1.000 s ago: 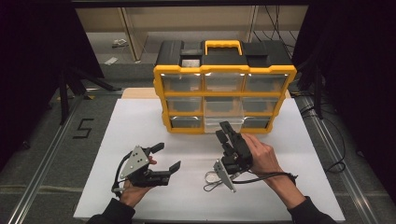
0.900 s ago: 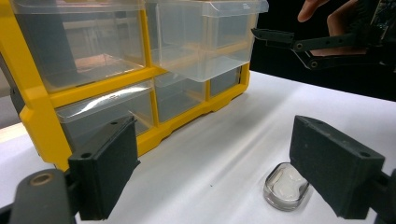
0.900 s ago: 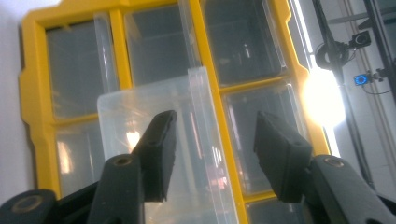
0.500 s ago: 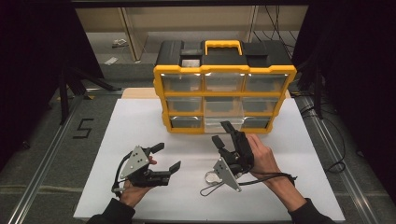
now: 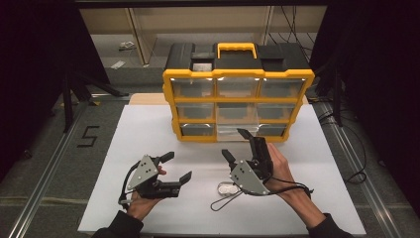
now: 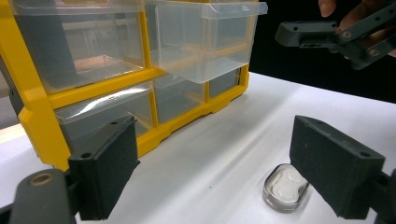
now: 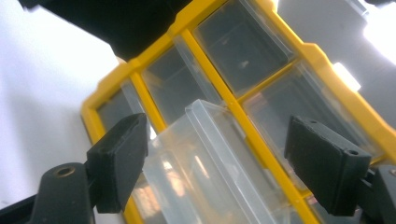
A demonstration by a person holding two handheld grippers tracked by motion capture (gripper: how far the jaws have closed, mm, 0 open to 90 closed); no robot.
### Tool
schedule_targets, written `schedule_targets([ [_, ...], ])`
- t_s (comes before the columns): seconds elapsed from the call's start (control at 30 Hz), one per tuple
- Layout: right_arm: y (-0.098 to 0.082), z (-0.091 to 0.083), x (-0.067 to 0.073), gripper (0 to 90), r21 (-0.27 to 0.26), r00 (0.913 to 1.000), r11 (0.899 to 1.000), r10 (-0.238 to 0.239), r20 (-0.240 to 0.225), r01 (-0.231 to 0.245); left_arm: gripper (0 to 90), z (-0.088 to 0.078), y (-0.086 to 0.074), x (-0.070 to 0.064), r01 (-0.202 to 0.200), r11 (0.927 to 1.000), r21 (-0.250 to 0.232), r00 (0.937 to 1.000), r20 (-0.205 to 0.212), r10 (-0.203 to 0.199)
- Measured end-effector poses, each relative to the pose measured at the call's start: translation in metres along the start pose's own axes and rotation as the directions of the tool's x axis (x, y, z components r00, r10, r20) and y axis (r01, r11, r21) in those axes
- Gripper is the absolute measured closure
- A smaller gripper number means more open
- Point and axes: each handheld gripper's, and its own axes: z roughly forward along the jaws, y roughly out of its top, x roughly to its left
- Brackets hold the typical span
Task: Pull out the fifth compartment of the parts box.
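Observation:
A yellow-framed organizer (image 5: 237, 100) with clear drawers stands at the back of the white table. Its bottom middle drawer (image 5: 233, 130) is pulled out toward me. My right gripper (image 5: 236, 144) hovers just in front of that drawer, and its jaws have just been opening. In the right gripper view the drawer (image 7: 210, 163) shows beyond the gap, with nothing pressed between the pads. A small clear case (image 5: 227, 189) holding two round white shapes lies on the table under the right hand, and the case (image 6: 285, 187) appears ahead of my open left gripper (image 6: 219, 168). That left gripper (image 5: 177, 166) holds nothing.
The white table top (image 5: 148, 129) ends at metal rails on both sides. A loop of the right gripper's cable (image 5: 220, 204) lies beside the clear case. The organizer has a yellow carry handle (image 5: 236, 48) on its black top. The floor at the left bears a mark "5" (image 5: 89, 136).
The right gripper's jaws have spread wider apart, and the right hand has shifted slightly. The left gripper has kept still.

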Motion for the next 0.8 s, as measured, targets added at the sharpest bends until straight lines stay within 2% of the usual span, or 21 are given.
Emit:
schedule_targets([
  [0.1, 0.000, -0.001, -0.004, 21.5, -0.002, 0.9984, 0.999, 0.046, -0.033, -0.046, 14.9, 0.000, 0.000, 0.000, -0.002, 1.0000, 0.002, 1.0000, 0.000, 0.002],
  [0.13, 0.001, -0.003, -0.007, 21.2, -0.004, 0.9942, 0.996, 0.088, -0.061, -0.089, 14.9, 0.000, 0.000, 0.000, -0.003, 1.0000, -0.001, 1.0000, 0.001, 0.003],
  [0.2, 0.001, -0.003, -0.008, 21.2, -0.004, 0.9919, 0.994, 0.105, -0.072, -0.105, 14.9, 0.000, 0.000, 0.000, -0.001, 1.0000, 0.001, 1.0000, 0.000, 0.001],
  [0.23, 0.001, -0.004, -0.010, 21.0, -0.005, 0.9881, 0.992, 0.128, -0.086, -0.128, 14.9, 0.000, 0.000, 0.000, -0.002, 1.0000, 0.002, 1.0000, 0.000, 0.002],
  [0.27, 0.001, -0.005, -0.013, 21.0, -0.007, 0.9764, 0.983, 0.181, -0.118, -0.183, 14.9, 0.000, 0.000, 0.000, -0.001, 1.0000, 0.002, 1.0000, 0.000, 0.001],
  [0.3, 0.001, -0.005, -0.013, 21.0, -0.007, 0.9764, 0.983, 0.181, -0.118, -0.183, 14.9, 0.000, 0.000, 0.000, 0.000, 1.0000, 0.000, 1.0000, 0.000, 0.000],
  [0.4, 0.000, -0.006, -0.017, 21.1, -0.006, 0.9603, 0.971, 0.233, -0.153, -0.237, 14.9, 0.000, 0.000, 0.000, -0.003, 1.0000, 0.004, 1.0000, 0.001, 0.003],
  [0.43, -0.001, -0.006, -0.018, 21.1, -0.007, 0.9476, 0.962, 0.267, -0.176, -0.272, 14.9, 0.000, 0.000, 0.000, -0.001, 1.0000, 0.001, 1.0000, 0.001, 0.001],
  [0.5, -0.002, -0.007, -0.019, 21.1, -0.001, 0.9311, 0.951, 0.302, -0.204, -0.309, 14.9, 0.000, 0.000, 0.000, 0.000, 1.0000, 0.003, 1.0000, 0.001, 0.000],
  [0.53, -0.002, -0.007, -0.019, 21.1, -0.001, 0.9311, 0.951, 0.302, -0.204, -0.309, 14.9, 0.000, 0.000, 0.000, 0.000, 1.0000, 0.003, 1.0000, 0.001, 0.000],
  [0.57, -0.002, -0.007, -0.020, 21.1, -0.002, 0.9228, 0.946, 0.317, -0.219, -0.325, 14.9, 0.000, 0.000, 0.000, -0.002, 1.0000, 0.004, 1.0000, 0.002, 0.002],
  [0.67, -0.003, -0.007, -0.020, 21.1, 0.003, 0.9077, 0.936, 0.342, -0.243, -0.352, 14.9, 0.000, 0.000, 0.000, 0.000, 1.0000, 0.002, 1.0000, 0.002, 0.000],
  [0.7, -0.003, -0.007, -0.021, 21.3, 0.007, 0.9004, 0.931, 0.355, -0.251, -0.365, 14.9, 0.000, 0.000, 0.000, -0.002, 1.0000, 0.004, 1.0000, 0.002, 0.001],
  [0.77, -0.004, -0.006, -0.022, 21.7, 0.022, 0.8806, 0.918, 0.387, -0.274, -0.396, 14.9, 0.000, 0.000, 0.000, -0.002, 1.0000, 0.003, 1.0000, 0.003, 0.002],
  [0.8, -0.006, -0.006, -0.023, 21.6, 0.036, 0.8609, 0.907, 0.411, -0.300, -0.420, 14.9, 0.000, 0.000, 0.000, 0.000, 1.0000, 0.001, 1.0000, 0.002, 0.000],
])
